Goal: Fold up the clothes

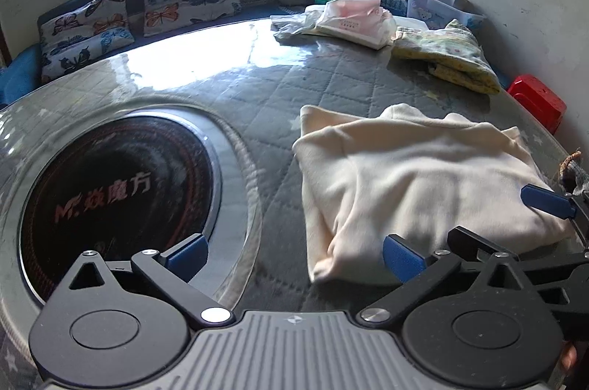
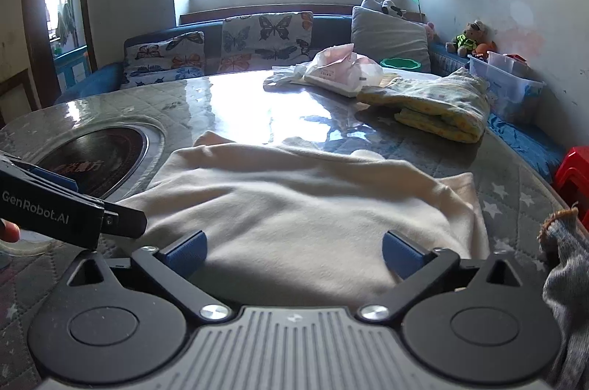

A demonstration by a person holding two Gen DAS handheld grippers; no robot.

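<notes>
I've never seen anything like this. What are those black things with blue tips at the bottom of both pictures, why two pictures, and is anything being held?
Those are two hand-held grippers, one in each of a person's hands; no robot arm is involved. Each carries a wide-angle camera looking forward along its two blue-padded fingers, so one picture comes from the left gripper and the other from the right gripper. Both stand open and hold nothing. Before them, on a quilted grey table, lies a folded cream garment. A round cooktop is set into the table. Farther back lie a yellow patterned cloth and a pink-and-white package. Each gripper also shows at the edge of the other's picture.
</notes>
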